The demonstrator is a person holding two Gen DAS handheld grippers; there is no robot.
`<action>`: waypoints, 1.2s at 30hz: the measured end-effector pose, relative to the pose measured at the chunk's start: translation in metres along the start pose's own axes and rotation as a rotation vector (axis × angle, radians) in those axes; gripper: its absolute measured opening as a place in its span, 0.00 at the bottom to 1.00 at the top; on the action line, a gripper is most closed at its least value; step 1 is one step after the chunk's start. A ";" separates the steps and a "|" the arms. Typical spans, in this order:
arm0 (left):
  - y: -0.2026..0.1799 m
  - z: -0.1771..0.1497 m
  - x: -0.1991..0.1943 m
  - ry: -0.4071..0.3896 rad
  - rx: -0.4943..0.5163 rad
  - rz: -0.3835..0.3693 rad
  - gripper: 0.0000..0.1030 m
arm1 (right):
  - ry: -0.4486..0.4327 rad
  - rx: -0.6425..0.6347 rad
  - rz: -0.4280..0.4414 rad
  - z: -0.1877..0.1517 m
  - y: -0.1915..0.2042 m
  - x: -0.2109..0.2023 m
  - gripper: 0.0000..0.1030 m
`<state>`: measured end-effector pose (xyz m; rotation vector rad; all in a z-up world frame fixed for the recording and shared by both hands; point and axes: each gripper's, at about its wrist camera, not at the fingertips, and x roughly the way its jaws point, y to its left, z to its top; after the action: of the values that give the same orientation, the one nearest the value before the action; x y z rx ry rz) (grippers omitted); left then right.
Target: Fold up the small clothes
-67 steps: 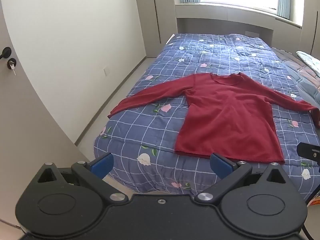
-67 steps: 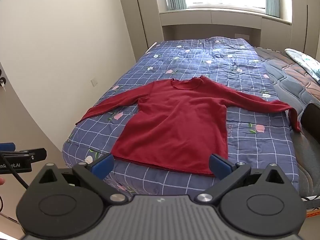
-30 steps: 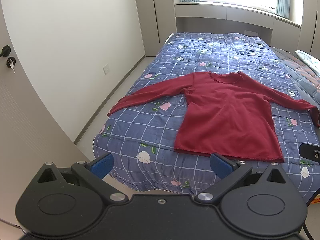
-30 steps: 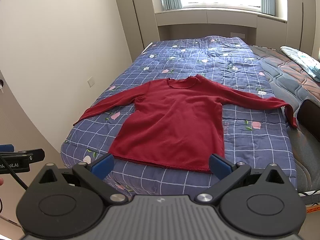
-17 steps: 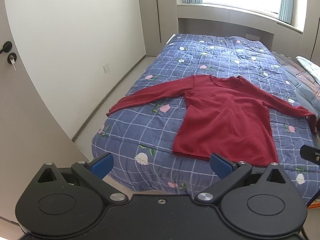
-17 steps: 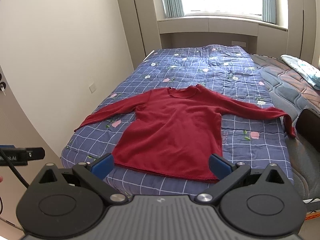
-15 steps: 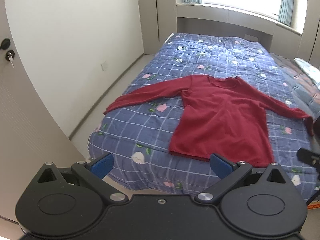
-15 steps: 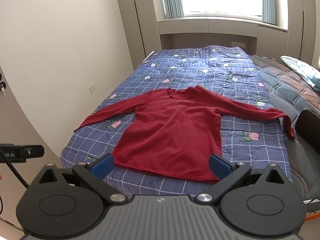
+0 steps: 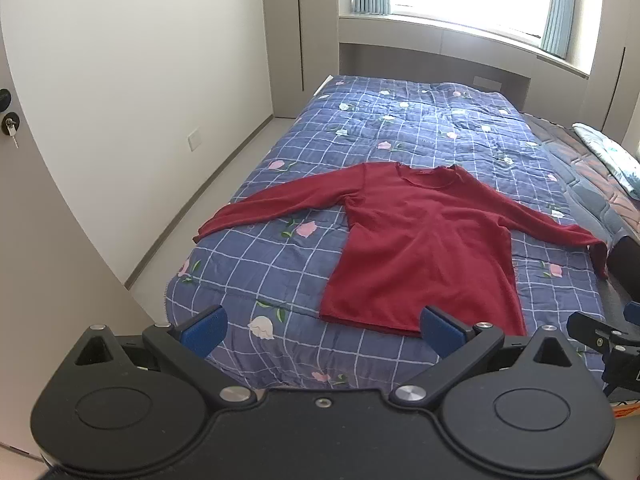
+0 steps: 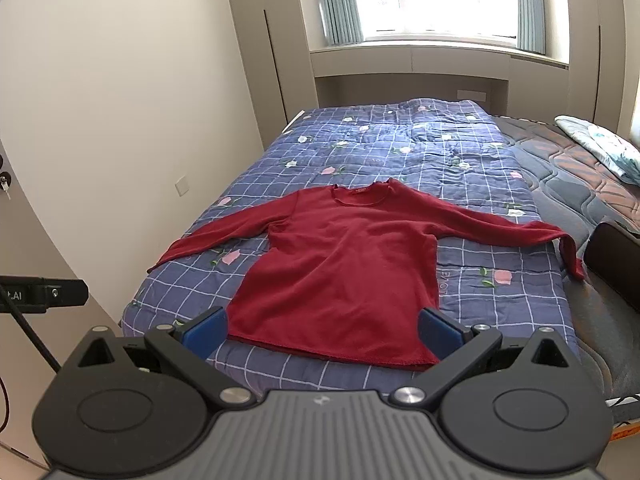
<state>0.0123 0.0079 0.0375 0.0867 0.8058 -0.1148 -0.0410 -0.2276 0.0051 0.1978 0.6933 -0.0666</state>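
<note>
A red long-sleeved top [image 9: 424, 248] lies flat and spread out on the blue checked floral quilt [image 9: 288, 272], sleeves stretched to both sides, hem towards me. It also shows in the right wrist view [image 10: 348, 264]. Its right cuff hangs over the quilt's right edge. My left gripper [image 9: 322, 330] is open and empty, well short of the foot of the bed. My right gripper [image 10: 322, 330] is open and empty, held back from the hem.
The bed runs away from me towards a window. A white wall and floor strip [image 9: 208, 184] lie left of the bed. A door with a lock [image 9: 8, 124] is at the far left. A dark quilted mattress [image 10: 568, 184] with a pillow lies on the right.
Both grippers have drifted back and up a little, so the bed and top look slightly farther. Both stay open. The top has not moved.
</note>
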 end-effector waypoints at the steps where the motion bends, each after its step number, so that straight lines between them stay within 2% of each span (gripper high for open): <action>1: 0.000 0.000 0.000 0.001 0.001 -0.002 0.99 | 0.001 0.003 -0.002 0.000 -0.001 0.000 1.00; 27: -0.001 0.006 0.003 -0.012 0.008 -0.021 0.99 | 0.014 0.019 -0.030 0.003 0.003 0.010 1.00; 34: -0.001 0.009 0.014 0.006 0.007 -0.025 0.99 | 0.023 0.053 -0.052 0.004 -0.004 0.014 1.00; 36: -0.002 0.011 0.022 0.034 0.004 -0.018 0.99 | 0.039 0.081 -0.067 0.004 -0.014 0.019 1.00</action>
<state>0.0346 0.0035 0.0290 0.0853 0.8402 -0.1327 -0.0257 -0.2421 -0.0066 0.2545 0.7367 -0.1553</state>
